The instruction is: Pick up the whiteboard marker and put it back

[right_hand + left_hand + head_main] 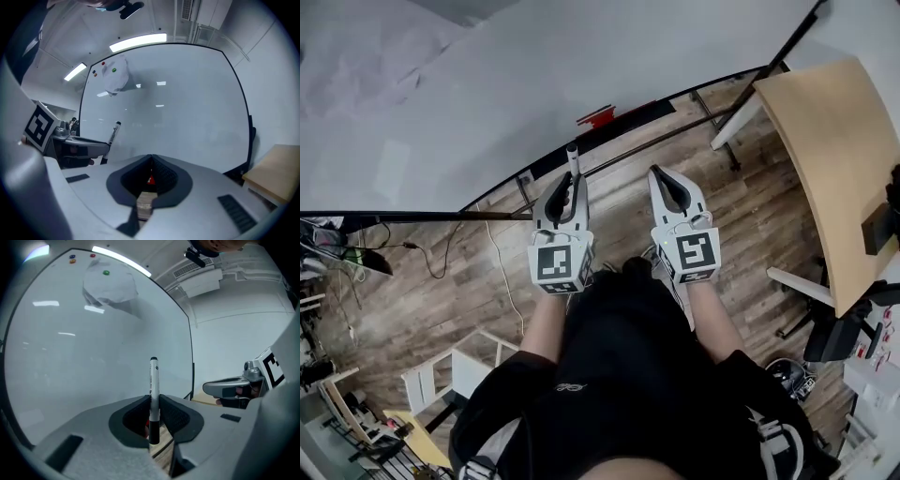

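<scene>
The left hand-held gripper (153,401) is clamped on the whiteboard marker (153,380), which pokes up past its jaws toward the whiteboard (93,362) ahead. The right hand-held gripper (150,164) alongside is closed on nothing. Best release only once the barrel rests on the board's ledge (623,120).

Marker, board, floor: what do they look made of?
Marker: likely plastic; smooth white barrel, black ends. Board: glossy white sheet, dark frame; ceiling lights mirror in it, coating unclear. Floor: wood-grain planks; solid wood or laminate, can't tell.
</scene>
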`<action>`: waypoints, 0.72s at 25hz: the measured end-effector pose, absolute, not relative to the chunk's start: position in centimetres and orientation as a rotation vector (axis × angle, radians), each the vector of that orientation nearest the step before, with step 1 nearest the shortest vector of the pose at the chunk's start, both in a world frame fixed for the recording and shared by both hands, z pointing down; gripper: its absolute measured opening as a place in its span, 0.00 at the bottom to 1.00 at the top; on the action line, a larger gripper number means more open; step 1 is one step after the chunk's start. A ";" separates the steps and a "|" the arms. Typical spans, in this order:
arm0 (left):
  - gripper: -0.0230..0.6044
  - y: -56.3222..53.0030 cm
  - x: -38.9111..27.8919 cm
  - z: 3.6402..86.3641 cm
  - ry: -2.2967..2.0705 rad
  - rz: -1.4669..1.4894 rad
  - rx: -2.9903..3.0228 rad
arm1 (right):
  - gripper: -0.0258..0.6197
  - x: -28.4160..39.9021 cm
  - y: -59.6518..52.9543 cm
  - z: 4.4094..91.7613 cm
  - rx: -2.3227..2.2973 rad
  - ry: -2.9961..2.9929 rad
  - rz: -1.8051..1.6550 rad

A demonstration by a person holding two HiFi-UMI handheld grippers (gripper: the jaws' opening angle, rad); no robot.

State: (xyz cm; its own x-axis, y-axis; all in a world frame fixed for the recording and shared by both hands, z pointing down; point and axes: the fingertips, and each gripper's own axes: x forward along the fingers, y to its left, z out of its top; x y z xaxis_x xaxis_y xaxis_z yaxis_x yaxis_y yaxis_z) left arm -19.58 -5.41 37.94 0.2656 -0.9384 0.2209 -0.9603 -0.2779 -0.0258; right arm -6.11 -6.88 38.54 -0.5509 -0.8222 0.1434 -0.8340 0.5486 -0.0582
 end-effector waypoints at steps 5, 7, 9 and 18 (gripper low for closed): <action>0.14 -2.8 -23.4 37.0 -1.866 0.268 2.404 | 0.04 -10.6 -5.3 37.9 1.379 -2.684 0.154; 0.14 -1.6 -24.8 36.9 -1.859 0.238 2.391 | 0.04 -12.2 -4.3 37.6 1.366 -2.679 0.146; 0.14 -0.5 -25.9 36.8 -1.849 0.221 2.394 | 0.04 -13.7 -3.3 37.3 1.353 -2.674 0.136; 0.14 2.2 -27.6 37.6 -1.862 0.121 2.357 | 0.04 -15.7 -0.5 37.6 1.282 -2.658 0.099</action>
State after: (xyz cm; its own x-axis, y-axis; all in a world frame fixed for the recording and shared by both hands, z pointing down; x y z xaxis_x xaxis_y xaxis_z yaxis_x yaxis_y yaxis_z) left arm -27.59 2.20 37.61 0.2330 -0.9614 0.1464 -0.9722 -0.2270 0.0566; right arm -15.66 -0.52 37.56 -0.6085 -0.7685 0.1979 -0.7811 0.6241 0.0217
